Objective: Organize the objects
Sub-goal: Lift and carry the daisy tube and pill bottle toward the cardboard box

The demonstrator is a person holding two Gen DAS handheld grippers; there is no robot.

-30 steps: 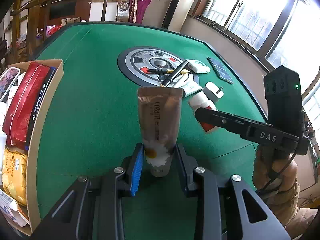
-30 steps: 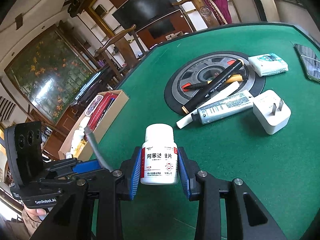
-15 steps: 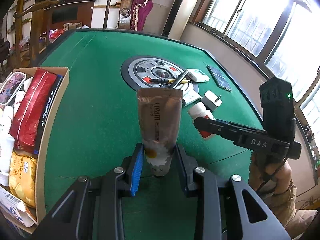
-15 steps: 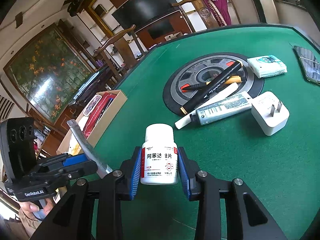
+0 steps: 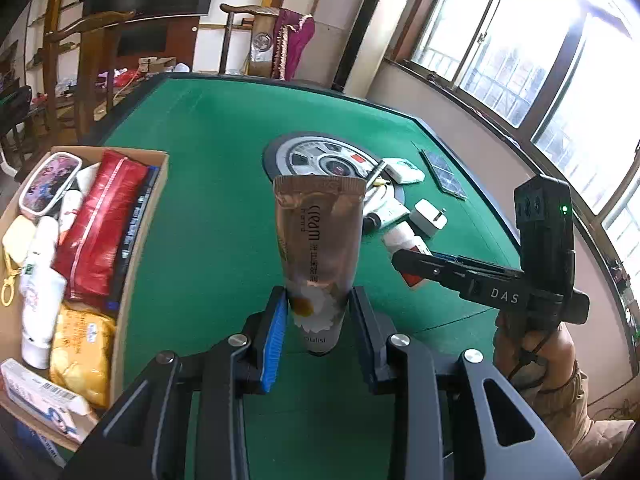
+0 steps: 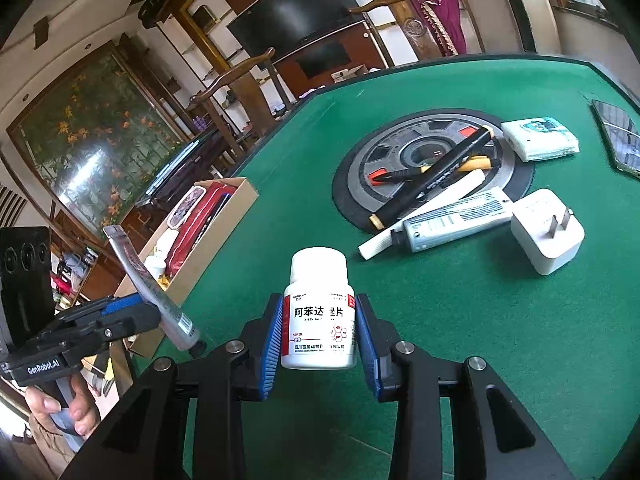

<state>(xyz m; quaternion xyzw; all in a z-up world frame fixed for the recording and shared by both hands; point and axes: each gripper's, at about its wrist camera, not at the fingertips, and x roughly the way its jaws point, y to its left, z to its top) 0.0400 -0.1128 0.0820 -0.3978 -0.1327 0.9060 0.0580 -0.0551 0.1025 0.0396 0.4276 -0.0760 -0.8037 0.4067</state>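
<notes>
Only the right wrist view shows the pill bottle (image 6: 319, 312) label.

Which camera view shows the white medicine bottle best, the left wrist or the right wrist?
The right wrist view: the white medicine bottle stands large, label readable, in the right tool. In the left wrist view the right tool's finger hides most of it.

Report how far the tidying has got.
Done: the cardboard box already holds a red pouch and other packets. In hand: left gripper grips the cream tube, right gripper the pill bottle. Left on the table: charger, markers, tissue pack, small tube.
</notes>
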